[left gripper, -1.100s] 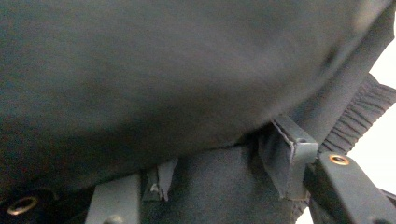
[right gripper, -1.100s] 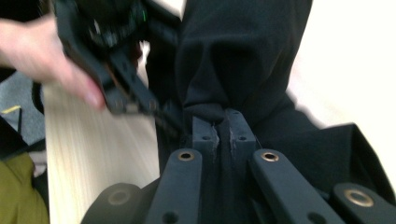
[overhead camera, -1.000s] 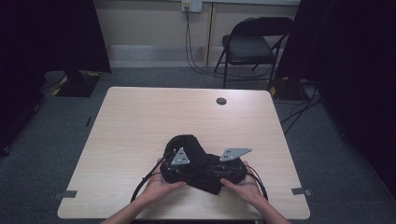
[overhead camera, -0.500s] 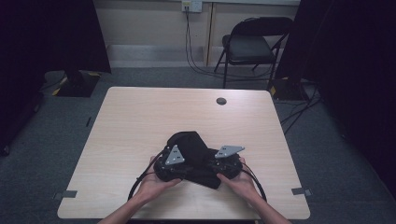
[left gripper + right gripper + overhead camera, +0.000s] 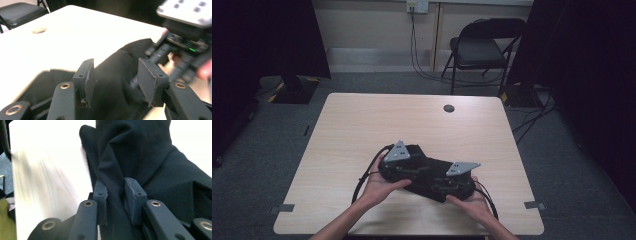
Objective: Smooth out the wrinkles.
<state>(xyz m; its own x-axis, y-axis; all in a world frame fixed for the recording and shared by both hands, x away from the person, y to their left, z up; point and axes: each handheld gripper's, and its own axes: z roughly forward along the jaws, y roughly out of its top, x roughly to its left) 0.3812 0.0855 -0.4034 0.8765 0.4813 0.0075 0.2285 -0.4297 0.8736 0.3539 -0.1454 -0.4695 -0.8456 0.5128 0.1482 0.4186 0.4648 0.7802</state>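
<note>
The black cloth (image 5: 140, 157), soft and light in the frame's centre, is pinched at a fold by the right gripper (image 5: 115, 195), while the left gripper (image 5: 116, 77) stands released.

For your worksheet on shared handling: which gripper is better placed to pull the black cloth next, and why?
The right gripper, probably: its jaws stand pinched on a fold of the black cloth. The left gripper stands open, cloth between its jaws, ungripped.
</note>
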